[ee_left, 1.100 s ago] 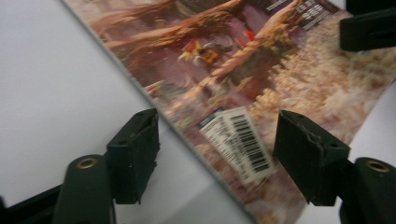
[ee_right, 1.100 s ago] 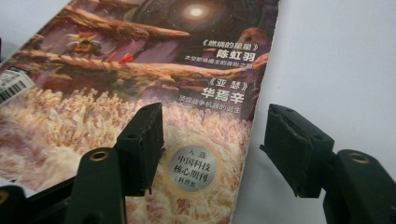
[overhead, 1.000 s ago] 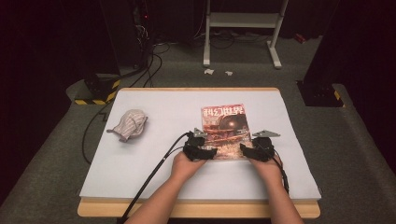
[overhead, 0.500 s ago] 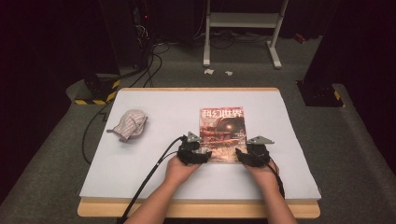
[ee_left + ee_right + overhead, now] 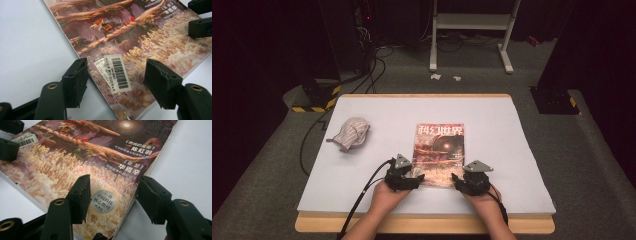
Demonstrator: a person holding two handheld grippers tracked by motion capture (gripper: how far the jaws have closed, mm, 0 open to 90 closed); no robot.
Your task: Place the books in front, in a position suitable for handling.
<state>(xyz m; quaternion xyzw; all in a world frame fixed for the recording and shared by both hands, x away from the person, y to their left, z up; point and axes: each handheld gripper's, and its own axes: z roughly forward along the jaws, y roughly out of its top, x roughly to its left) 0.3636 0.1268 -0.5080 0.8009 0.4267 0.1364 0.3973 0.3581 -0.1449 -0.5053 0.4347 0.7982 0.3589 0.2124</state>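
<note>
Warm cover on a white sheet

Magazine (image 5: 440,154): rust-red and golden art, white title, white barcode label (image 5: 117,73), silver seal (image 5: 103,201). Cloth (image 5: 350,133) at ten o'clock: grey-striped. Sheet (image 5: 512,145) white; grippers black.

Left gripper (image 5: 412,179) and right gripper (image 5: 460,181) draw back toward near edge of magazine (image 5: 439,152), jaws narrowing, straddling its near corners.
</note>
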